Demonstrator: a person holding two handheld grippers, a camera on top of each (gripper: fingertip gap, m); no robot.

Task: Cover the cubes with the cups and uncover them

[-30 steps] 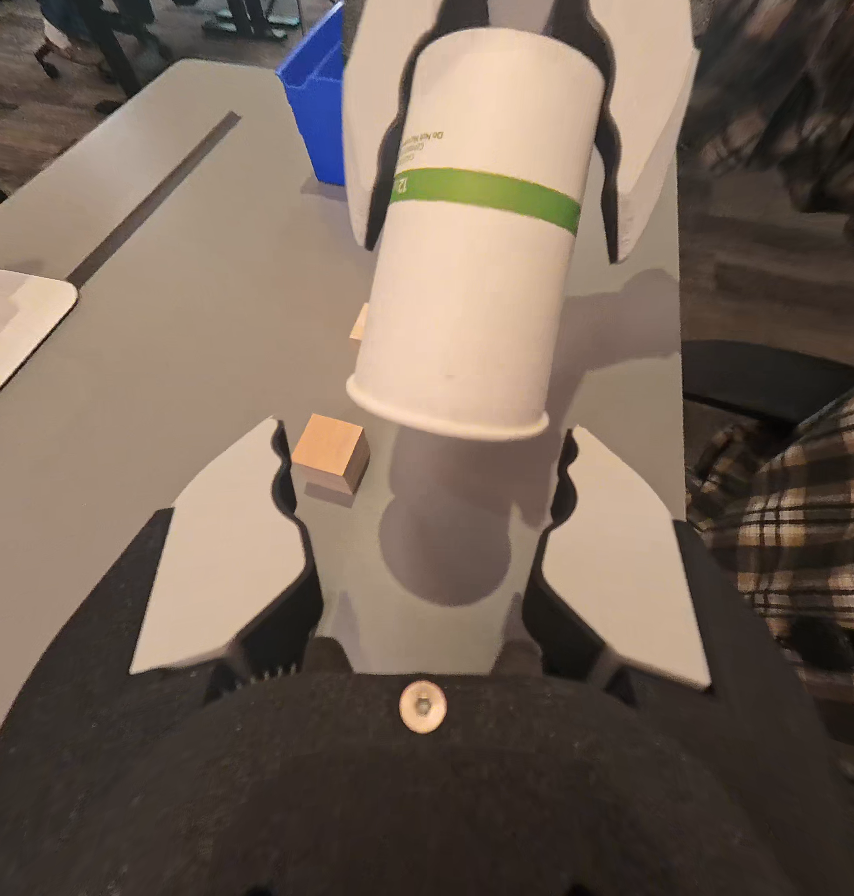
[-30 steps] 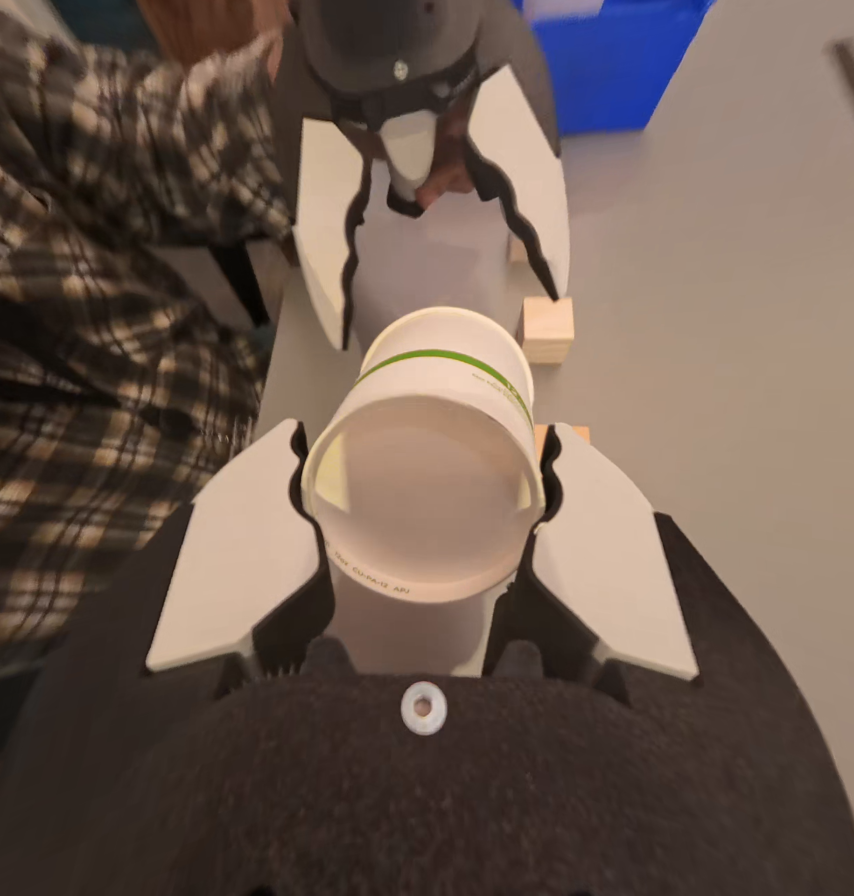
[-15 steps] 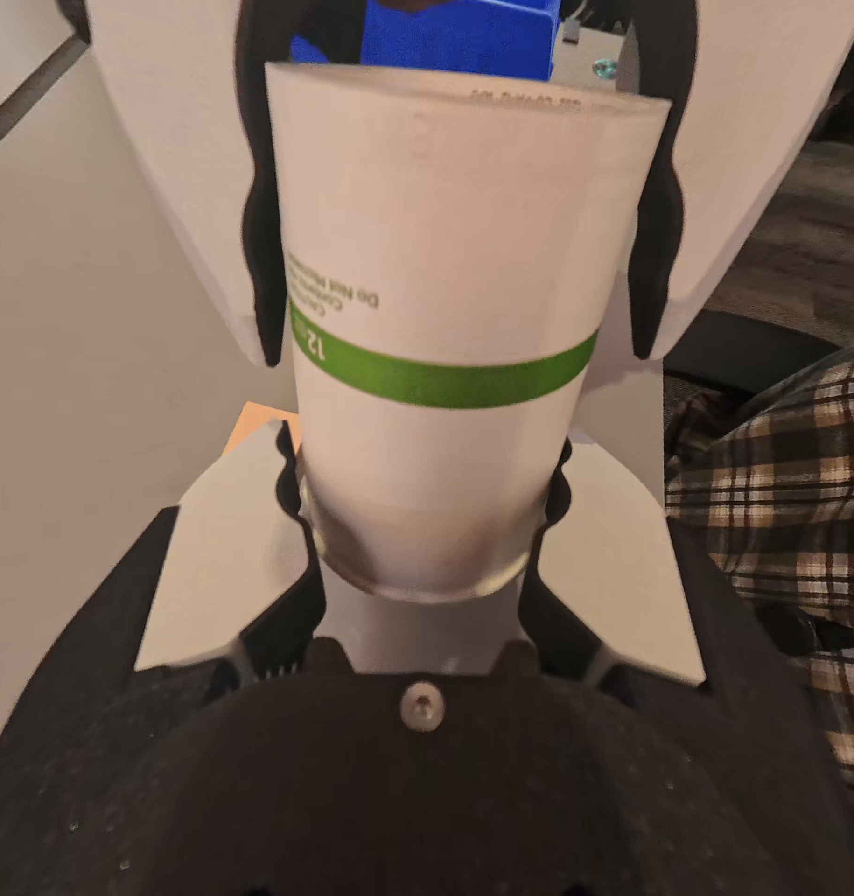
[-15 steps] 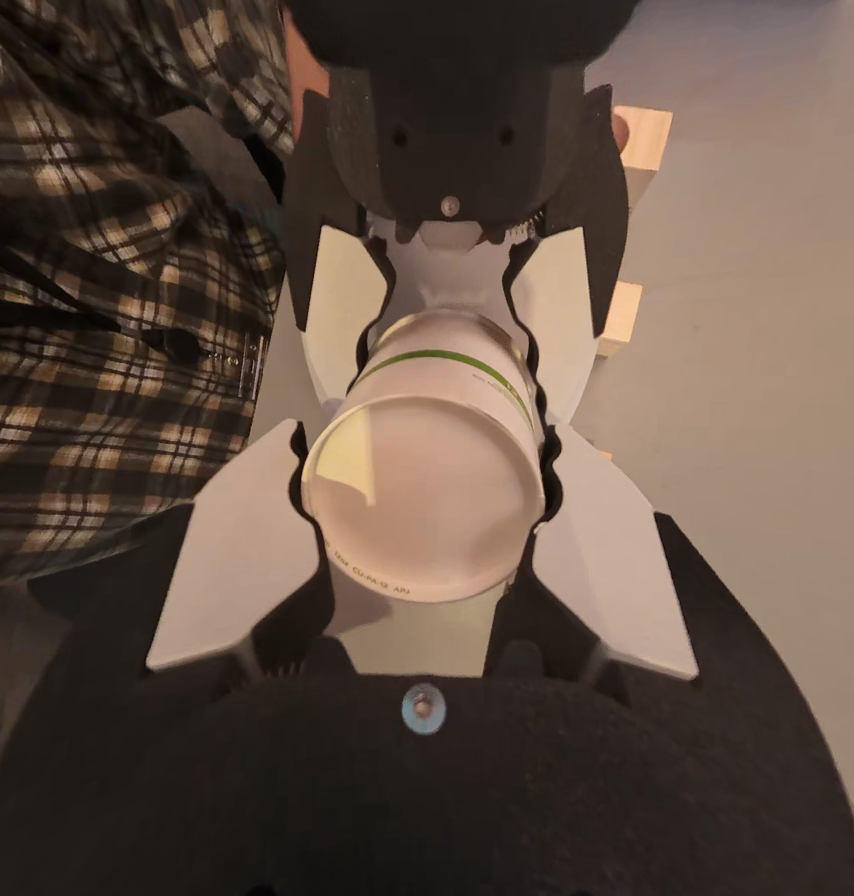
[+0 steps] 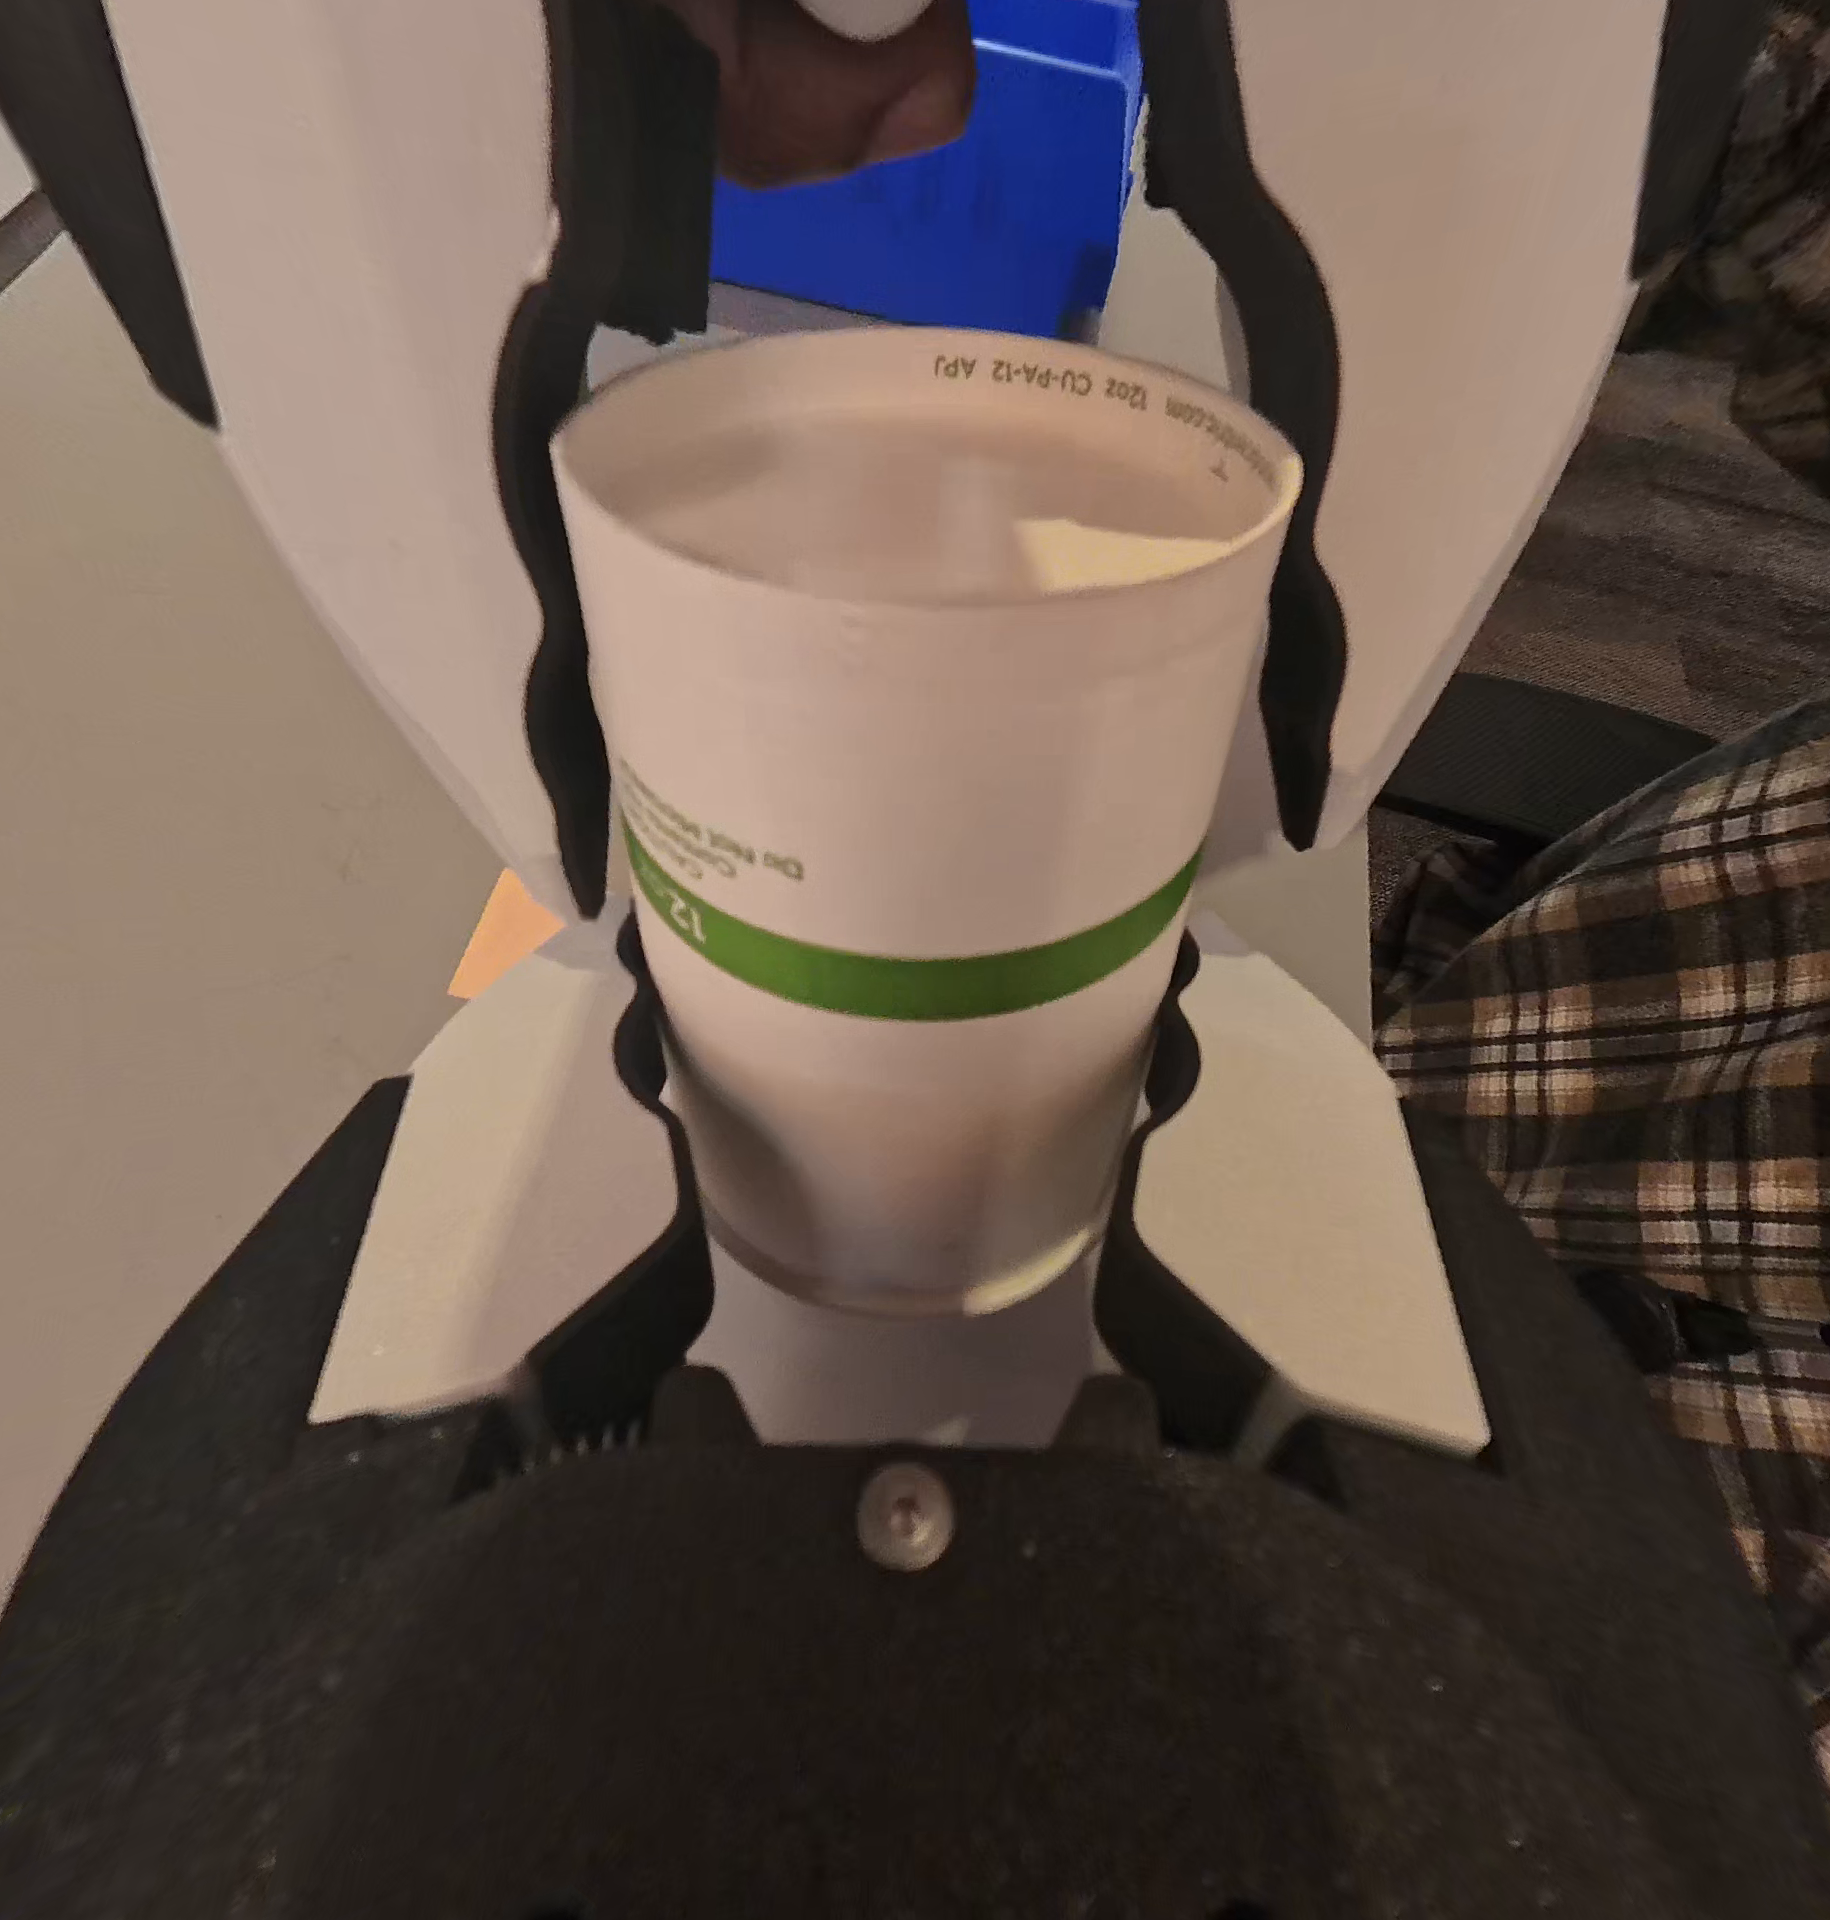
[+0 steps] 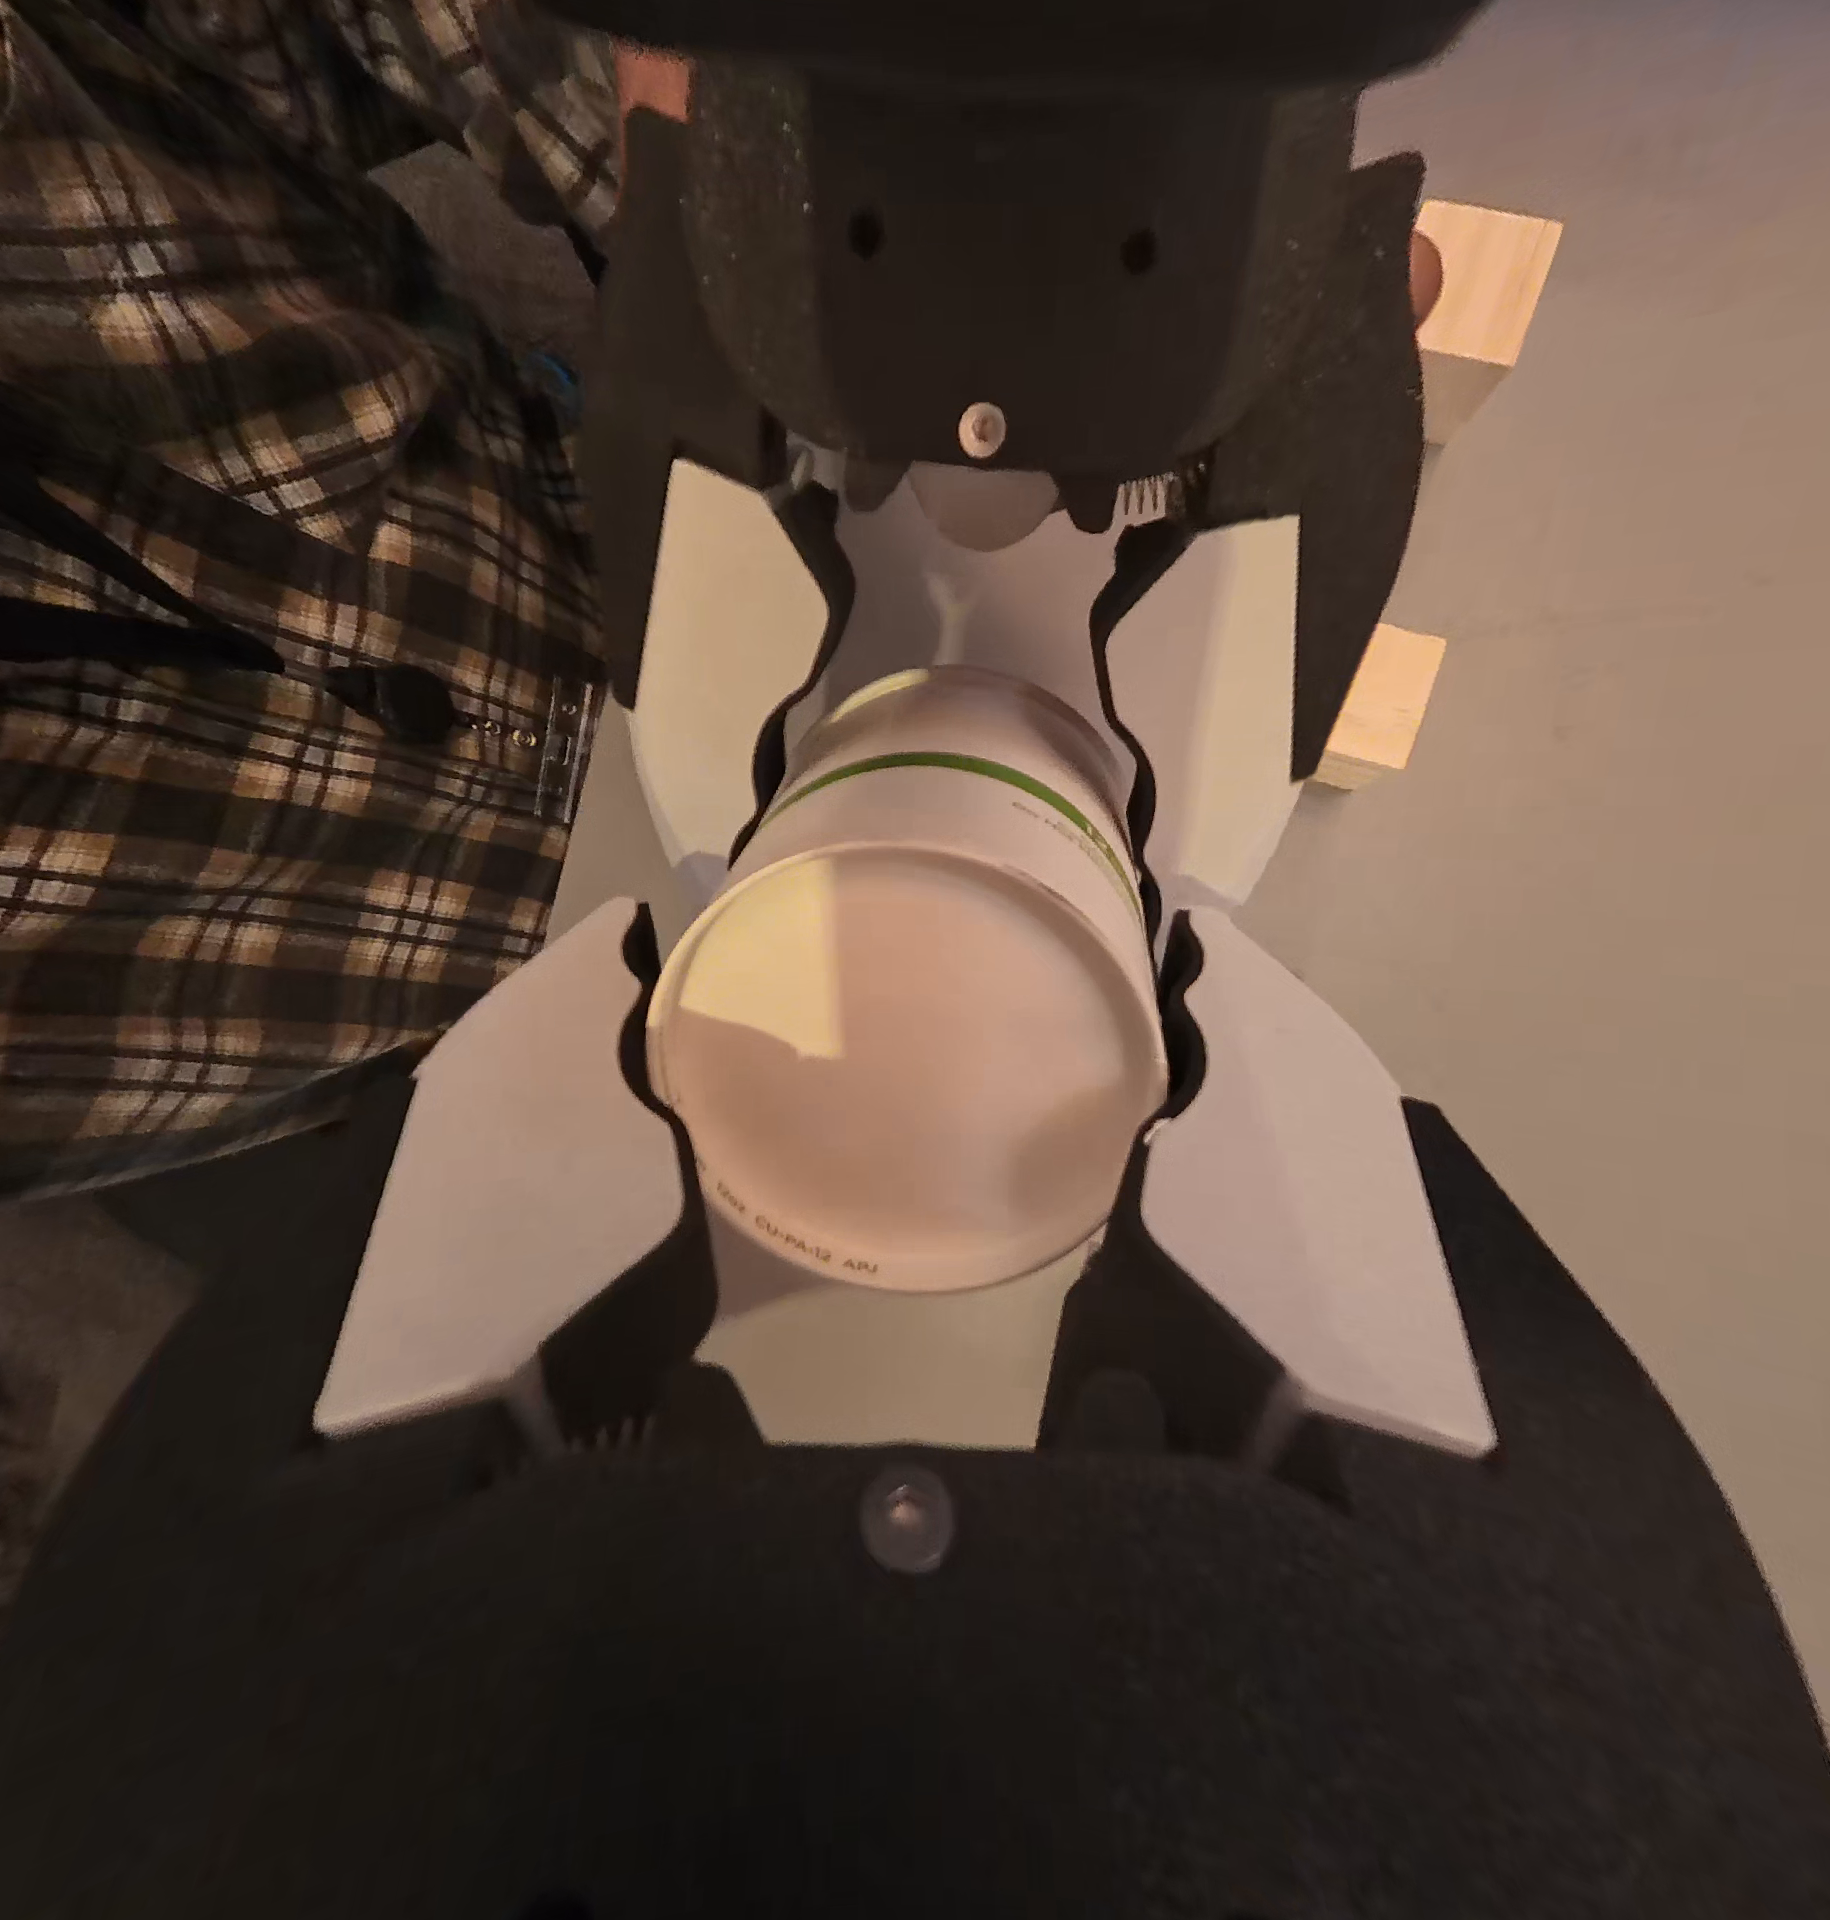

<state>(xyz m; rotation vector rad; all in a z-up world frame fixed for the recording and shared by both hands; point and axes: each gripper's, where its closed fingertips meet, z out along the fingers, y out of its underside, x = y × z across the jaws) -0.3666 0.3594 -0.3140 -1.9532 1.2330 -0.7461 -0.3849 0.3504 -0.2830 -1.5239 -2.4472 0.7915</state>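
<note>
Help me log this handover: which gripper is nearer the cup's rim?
Left gripper: its jaws flank the cup near the rim; the right gripper holds the base end.

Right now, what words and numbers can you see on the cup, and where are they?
Small dark print around the bottom edge of the white paper cup: there, but I don't read writing out.
Print on and just above its green band: partly blurred.
Wooden cubes: no writing.

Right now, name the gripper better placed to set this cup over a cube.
Right, probably. The right gripper clamps the cup at its closed base, mouth pointing away, with a cube just beside. The left gripper straddles the rim end, so it would likely block lowering.
</note>
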